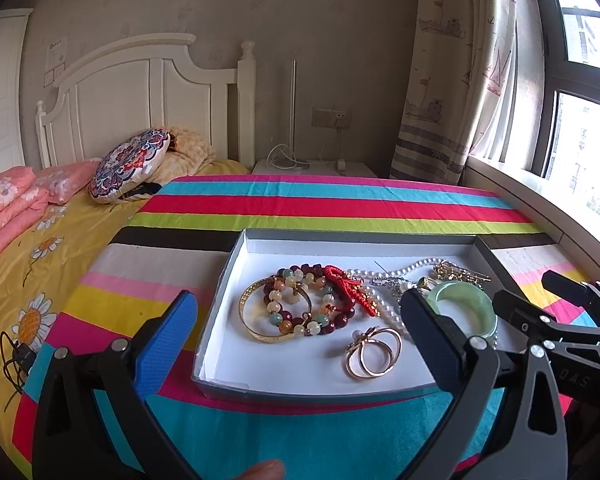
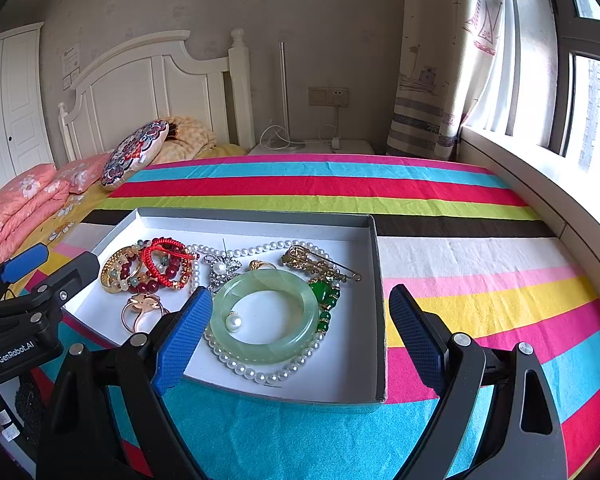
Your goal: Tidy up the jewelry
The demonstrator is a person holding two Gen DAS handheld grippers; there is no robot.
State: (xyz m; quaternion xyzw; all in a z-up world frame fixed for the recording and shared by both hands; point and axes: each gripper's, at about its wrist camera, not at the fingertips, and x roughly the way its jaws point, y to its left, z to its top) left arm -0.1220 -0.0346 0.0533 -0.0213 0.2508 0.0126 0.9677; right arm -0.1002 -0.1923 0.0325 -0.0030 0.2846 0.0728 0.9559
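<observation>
A shallow white-lined box (image 1: pixel 220 280) (image 2: pixel 376 280) lies on the striped cloth and holds the jewelry. In it are a pale green jade bangle (image 2: pixel 265 316) (image 1: pixel 466 306), a pearl necklace (image 2: pixel 256 372), a gold bangle (image 1: pixel 252 312), beaded bracelets (image 1: pixel 300 304) (image 2: pixel 156 268), a red cord bracelet (image 1: pixel 348 288), rose-gold rings (image 1: pixel 374 354) (image 2: pixel 142 312), a silver brooch (image 2: pixel 220 270), a gold pin (image 2: pixel 320 266) and green beads (image 2: pixel 324 294). My left gripper (image 1: pixel 300 344) is open above the box's near left side. My right gripper (image 2: pixel 300 336) is open above the bangle, holding nothing.
The striped cloth (image 2: pixel 460 272) covers a surface beside a bed with pink quilts (image 1: pixel 8 208) and a patterned cushion (image 1: pixel 130 164). A window sill (image 2: pixel 540 184) runs along the right. A bedside table (image 1: pixel 312 168) with cables stands behind.
</observation>
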